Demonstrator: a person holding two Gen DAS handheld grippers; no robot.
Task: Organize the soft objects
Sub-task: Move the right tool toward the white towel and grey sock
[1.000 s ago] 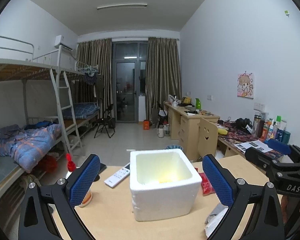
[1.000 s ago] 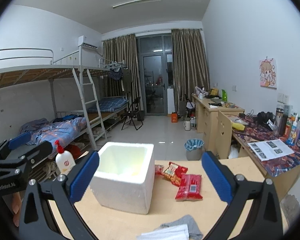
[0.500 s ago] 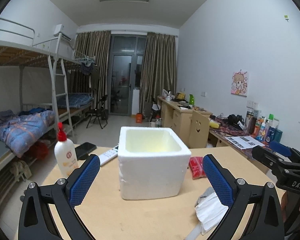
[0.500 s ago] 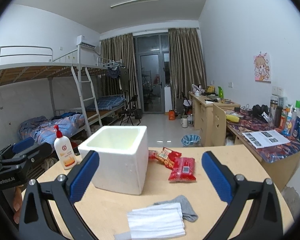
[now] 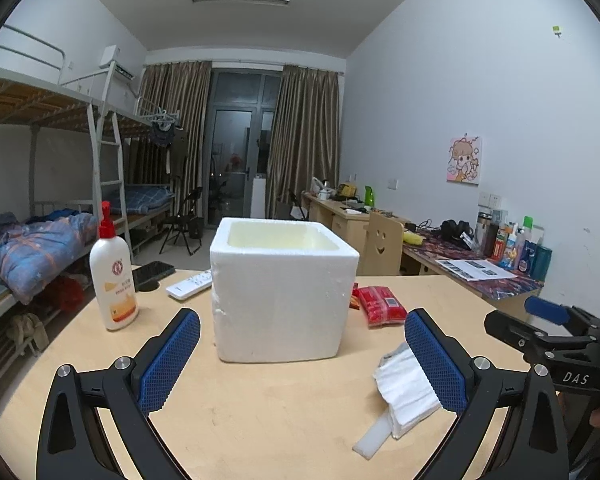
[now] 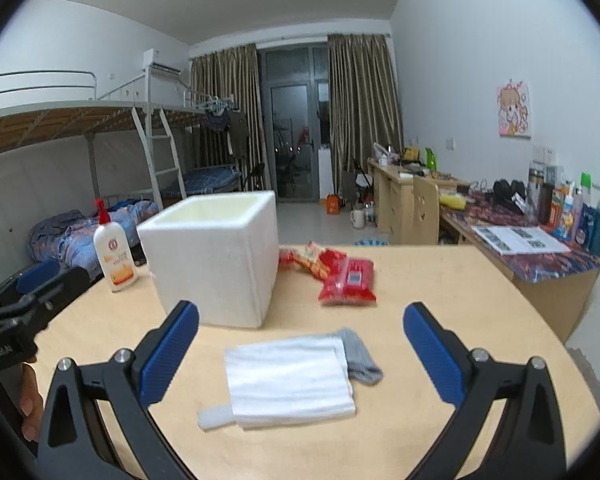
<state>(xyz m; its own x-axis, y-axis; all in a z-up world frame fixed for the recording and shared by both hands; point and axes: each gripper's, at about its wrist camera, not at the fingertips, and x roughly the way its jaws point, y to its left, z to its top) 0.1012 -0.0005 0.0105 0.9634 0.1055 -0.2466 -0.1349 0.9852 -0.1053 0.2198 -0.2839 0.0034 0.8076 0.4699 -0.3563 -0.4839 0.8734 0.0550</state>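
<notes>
Nothing had yet been picked up: both tools hung above the table [image 6: 440,280] with nothing between their pads, so the step in hand looked like the approach to the first soft item. The right gripper [image 6: 300,354] stood spread wide, and the folded white cloth [image 6: 290,380] lay directly between and just beyond its fingers, near the front edge of the table. A grey sock [image 6: 360,354] was tucked against the cloth's right edge, partly under it as far as the blurred view allowed. The left gripper [image 5: 302,358] was likewise spread, aimed at the white foam box [image 5: 282,288], which stood upright and open-topped in the middle of the table, just to the far left of the cloth.

The next move probably called for the right gripper to drop onto the cloth, close on its folded layers and carry it left into the box. The layers could slide apart, so a bite across the whole stack seemed wise.

Red snack packets [image 6: 346,278] lay to the right of the box, farther off than the cloth. A lotion bottle [image 5: 113,276] stood left of the box, well apart from the soft things.
</notes>
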